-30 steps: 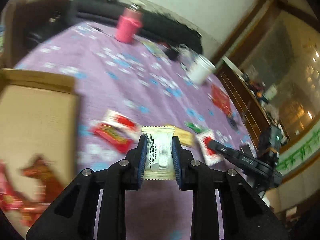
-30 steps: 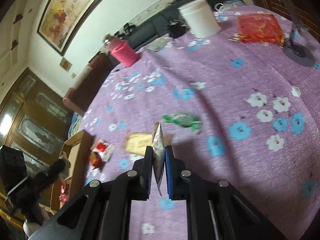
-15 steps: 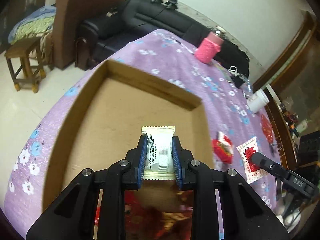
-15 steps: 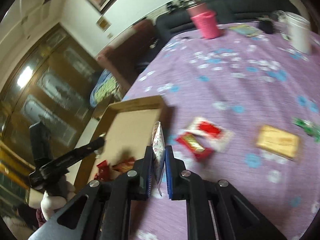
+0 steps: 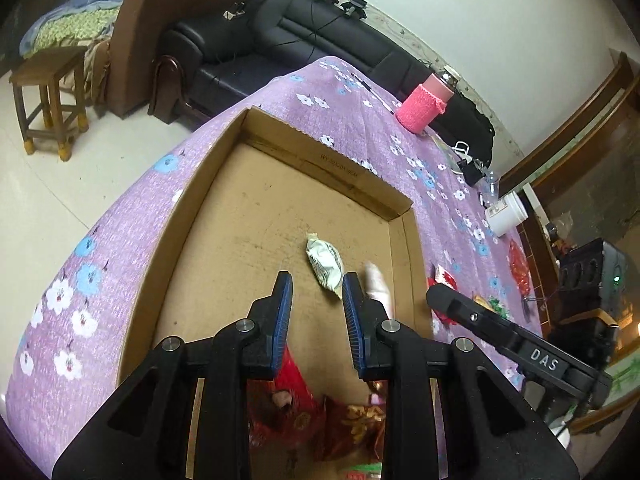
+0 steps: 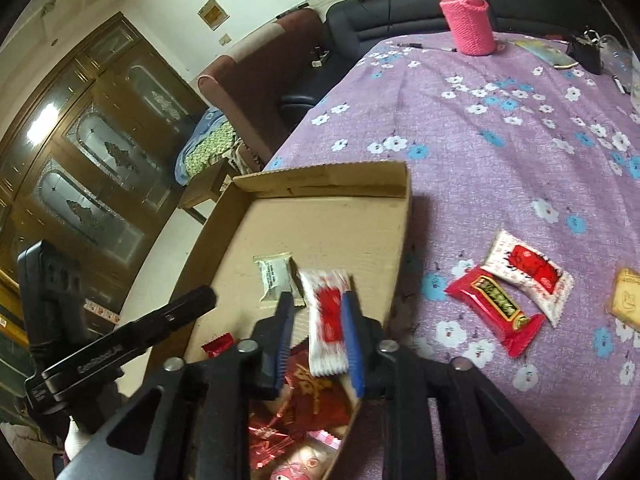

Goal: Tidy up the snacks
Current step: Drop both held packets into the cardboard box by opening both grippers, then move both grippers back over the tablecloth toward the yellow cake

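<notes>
A shallow cardboard box lies on the purple flowered tablecloth. My left gripper is open above the box floor; the white snack packet lies loose in the box just ahead of it. My right gripper is open over the box; a blurred red-and-white packet hangs between its jaws, apparently falling. Red snack packets lie heaped at the box's near end.
On the cloth right of the box lie a red packet, a red-and-white packet and a tan biscuit packet. A pink-sleeved bottle and a white jar stand farther off. The table edge runs left of the box.
Both grippers moved over the box and opened. The white packet dropped from the left gripper into the box. The red-and-white packet has come loose from the right gripper.
</notes>
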`<act>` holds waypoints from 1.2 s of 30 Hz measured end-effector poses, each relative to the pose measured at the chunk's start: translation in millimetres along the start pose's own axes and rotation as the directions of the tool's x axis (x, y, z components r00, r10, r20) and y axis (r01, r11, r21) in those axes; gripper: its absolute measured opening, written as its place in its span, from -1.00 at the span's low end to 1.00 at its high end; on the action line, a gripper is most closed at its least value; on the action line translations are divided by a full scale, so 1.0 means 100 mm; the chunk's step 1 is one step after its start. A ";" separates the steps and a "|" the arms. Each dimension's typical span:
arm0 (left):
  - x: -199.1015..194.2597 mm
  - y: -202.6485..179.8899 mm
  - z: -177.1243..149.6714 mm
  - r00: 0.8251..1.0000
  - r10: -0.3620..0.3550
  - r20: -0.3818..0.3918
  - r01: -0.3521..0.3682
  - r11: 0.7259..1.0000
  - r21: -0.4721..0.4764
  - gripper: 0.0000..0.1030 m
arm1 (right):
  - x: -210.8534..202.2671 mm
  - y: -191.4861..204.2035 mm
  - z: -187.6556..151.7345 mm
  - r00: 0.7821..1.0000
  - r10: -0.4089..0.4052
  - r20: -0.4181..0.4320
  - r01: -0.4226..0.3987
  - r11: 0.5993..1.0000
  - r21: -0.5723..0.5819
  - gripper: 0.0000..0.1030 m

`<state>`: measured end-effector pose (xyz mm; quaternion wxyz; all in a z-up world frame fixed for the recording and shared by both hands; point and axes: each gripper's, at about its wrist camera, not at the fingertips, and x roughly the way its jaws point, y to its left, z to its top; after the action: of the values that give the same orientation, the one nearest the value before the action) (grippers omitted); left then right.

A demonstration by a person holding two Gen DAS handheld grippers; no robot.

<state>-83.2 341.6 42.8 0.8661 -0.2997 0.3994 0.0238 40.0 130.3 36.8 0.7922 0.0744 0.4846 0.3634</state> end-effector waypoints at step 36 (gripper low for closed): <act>0.16 -1.55 -0.83 0.963 -0.174 -0.204 0.212 0.960 0.184 0.09 | -1.30 -1.92 -0.20 0.946 -0.273 0.176 0.221 0.937 0.269 0.09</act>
<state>-85.2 166.7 67.8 0.8492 -0.2480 0.4475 -0.1303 85.2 -98.3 29.0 0.8631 0.1484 0.4447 0.1876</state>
